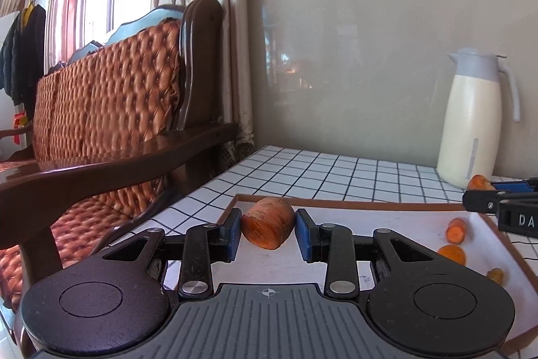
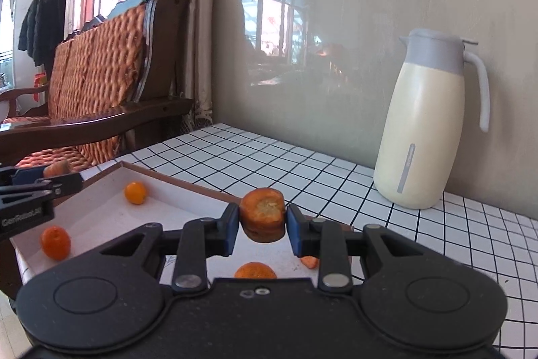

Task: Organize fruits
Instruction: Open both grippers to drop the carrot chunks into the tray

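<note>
My left gripper [image 1: 268, 229] is shut on a thick carrot chunk [image 1: 268, 226], held over the left end of a white tray with a brown rim [image 1: 353, 207]. My right gripper [image 2: 262, 224] is shut on another carrot chunk [image 2: 262, 212], cut face up, above the tray's [image 2: 111, 214] right side. Carrot slices [image 1: 456, 229] [image 1: 452, 253] lie in the tray. In the right wrist view two small orange fruits [image 2: 135, 192] [image 2: 55, 242] and a slice [image 2: 255, 270] lie in it. The left gripper [image 2: 50, 182] shows at the left edge there; the right gripper [image 1: 484, 190] shows at the right edge of the left view.
A cream thermos jug with grey lid [image 2: 427, 123] stands on the checked tablecloth [image 2: 302, 164] by the wall. A wooden sofa with orange cushions [image 1: 101, 110] stands left of the table. A small carrot bit [image 2: 309, 262] lies under my right gripper.
</note>
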`<action>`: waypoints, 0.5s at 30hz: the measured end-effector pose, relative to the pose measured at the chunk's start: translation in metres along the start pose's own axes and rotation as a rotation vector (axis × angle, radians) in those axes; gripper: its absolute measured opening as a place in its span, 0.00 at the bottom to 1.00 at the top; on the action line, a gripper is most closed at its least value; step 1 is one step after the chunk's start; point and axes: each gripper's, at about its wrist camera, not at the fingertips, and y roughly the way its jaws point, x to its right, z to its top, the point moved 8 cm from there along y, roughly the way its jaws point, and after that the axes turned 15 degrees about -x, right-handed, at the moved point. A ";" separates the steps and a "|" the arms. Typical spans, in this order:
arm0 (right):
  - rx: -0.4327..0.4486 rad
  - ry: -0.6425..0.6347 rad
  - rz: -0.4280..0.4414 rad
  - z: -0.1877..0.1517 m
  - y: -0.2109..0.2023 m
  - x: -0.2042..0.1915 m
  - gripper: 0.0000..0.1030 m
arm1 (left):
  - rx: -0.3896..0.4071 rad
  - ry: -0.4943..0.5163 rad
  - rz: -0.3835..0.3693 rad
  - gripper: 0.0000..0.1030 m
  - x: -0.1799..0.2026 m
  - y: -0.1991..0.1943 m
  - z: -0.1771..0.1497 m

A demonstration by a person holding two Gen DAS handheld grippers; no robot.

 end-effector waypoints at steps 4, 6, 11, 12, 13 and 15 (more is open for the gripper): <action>-0.071 -0.014 -0.021 0.004 0.022 0.005 0.33 | -0.024 0.006 -0.013 0.37 -0.001 0.015 0.001; -0.012 0.018 -0.045 0.004 0.016 0.013 0.95 | -0.016 -0.007 0.011 0.96 -0.002 0.016 -0.002; 0.043 0.062 -0.066 0.000 0.005 0.027 0.94 | 0.049 -0.016 0.040 1.00 -0.006 0.007 0.001; 0.043 0.065 -0.067 -0.001 0.005 0.028 0.94 | 0.047 -0.023 0.035 1.00 -0.008 0.006 0.001; 0.042 0.062 -0.072 -0.002 0.004 0.029 0.94 | 0.042 -0.023 0.032 1.00 -0.008 0.007 0.000; 0.038 0.064 -0.073 -0.002 0.003 0.030 0.94 | 0.039 -0.025 0.031 1.00 -0.009 0.005 -0.001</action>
